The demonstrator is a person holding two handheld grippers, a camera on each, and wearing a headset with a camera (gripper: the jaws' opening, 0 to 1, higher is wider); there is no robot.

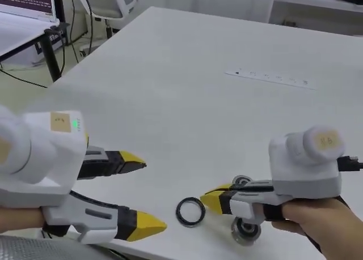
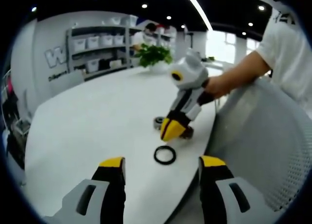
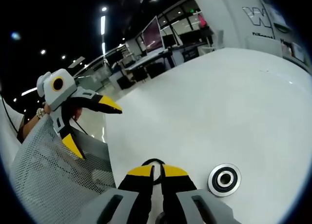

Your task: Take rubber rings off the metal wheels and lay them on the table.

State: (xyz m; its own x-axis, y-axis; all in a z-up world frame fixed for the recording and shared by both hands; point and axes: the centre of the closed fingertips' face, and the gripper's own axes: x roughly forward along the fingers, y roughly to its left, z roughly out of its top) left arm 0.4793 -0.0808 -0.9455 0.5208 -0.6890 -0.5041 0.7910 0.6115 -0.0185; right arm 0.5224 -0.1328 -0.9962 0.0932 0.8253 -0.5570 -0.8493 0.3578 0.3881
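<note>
two grippers: left gripper spread wide, right gripper pressed together; one rubber ring on table, two metal wheels beside.

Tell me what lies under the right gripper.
A round silver metal wheel pokes out on the near side of the right gripper, another wheel on the far side; its body covers parts of both. The black rubber ring lies uncovered beside its fingers.
</note>
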